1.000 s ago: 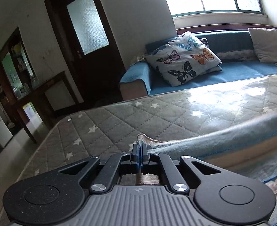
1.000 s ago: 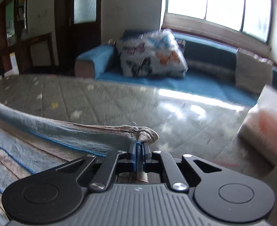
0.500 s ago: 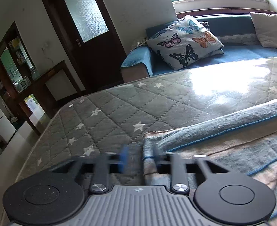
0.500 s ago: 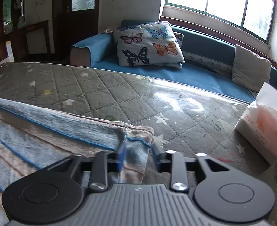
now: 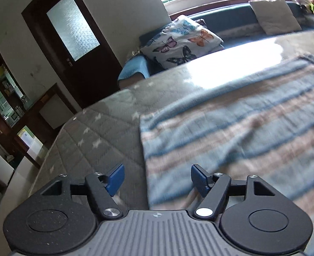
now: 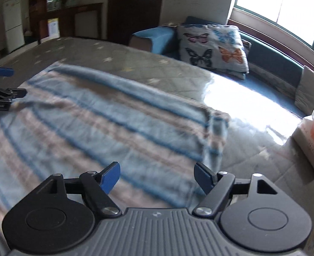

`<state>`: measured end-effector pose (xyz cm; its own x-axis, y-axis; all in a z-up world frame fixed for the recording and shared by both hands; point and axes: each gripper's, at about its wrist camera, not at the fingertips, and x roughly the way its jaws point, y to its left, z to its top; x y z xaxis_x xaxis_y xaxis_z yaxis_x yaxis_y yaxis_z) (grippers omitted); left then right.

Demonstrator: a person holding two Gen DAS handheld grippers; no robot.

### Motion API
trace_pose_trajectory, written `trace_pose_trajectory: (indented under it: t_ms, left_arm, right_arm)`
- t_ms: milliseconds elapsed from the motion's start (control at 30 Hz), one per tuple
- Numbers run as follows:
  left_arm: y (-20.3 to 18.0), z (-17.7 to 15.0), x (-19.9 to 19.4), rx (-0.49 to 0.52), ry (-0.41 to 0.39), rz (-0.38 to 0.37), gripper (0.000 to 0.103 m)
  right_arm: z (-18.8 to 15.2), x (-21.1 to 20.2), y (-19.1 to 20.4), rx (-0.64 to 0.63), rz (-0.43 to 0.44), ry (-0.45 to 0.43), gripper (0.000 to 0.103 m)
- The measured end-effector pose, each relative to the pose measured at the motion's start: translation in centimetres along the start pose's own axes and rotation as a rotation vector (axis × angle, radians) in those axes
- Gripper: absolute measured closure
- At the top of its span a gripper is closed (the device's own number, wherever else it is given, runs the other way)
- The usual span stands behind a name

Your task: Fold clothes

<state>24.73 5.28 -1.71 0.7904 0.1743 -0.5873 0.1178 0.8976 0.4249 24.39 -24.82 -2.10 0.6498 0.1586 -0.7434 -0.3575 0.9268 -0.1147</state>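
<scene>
Both grippers, left gripper (image 5: pixel 155 178) and right gripper (image 6: pixel 157 177), have just been opening and hold nothing, the blue-and-pink striped towel (image 6: pixel 105 125) lies released on the grey quilted star-print mattress (image 5: pixel 97 140), and next comes regripping an edge to fold again, I'd judge.

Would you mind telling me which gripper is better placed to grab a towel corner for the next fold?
Left, probably. The left gripper stands open right over the striped towel's near side edge, while the right gripper stands open above mid-cloth.

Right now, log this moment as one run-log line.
left gripper: open, just released | right gripper: open, just released | striped towel: flat on mattress
</scene>
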Motion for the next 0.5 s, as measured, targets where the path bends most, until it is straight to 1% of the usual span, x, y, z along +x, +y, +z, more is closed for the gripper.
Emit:
trace_pose_trajectory:
  t_ms: [167, 233, 367, 433, 500]
  left_arm:
    - [-0.1, -2.3, -2.4, 0.0, -0.017, 0.006, 0.024]
    - [0.0, -3.2, -3.3, -0.008, -0.023, 0.009, 0.019]
    - [-0.2, -4.9, -5.3, -0.02, -0.032, 0.01, 0.018]
    - [-0.6, -5.9, -6.5, -0.022, -0.041, 0.011, 0.013]
    - [-0.8, -6.9, -7.7, -0.026, -0.049, 0.007, 0.012]
  right_arm:
    - [-2.2, -1.9, 2.5, -0.04, 0.033, 0.01, 0.021]
    - [-3.2, -2.6, 3.5, -0.05, 0.049, 0.017, 0.021]
    - [-4.8, -4.3, 5.1, -0.051, 0.067, 0.007, 0.019]
    - [-5.4, -5.2, 5.7, -0.046, 0.069, -0.007, 0.018]
    - [-6.2, -6.2, 6.4, -0.049, 0.079, -0.011, 0.016]
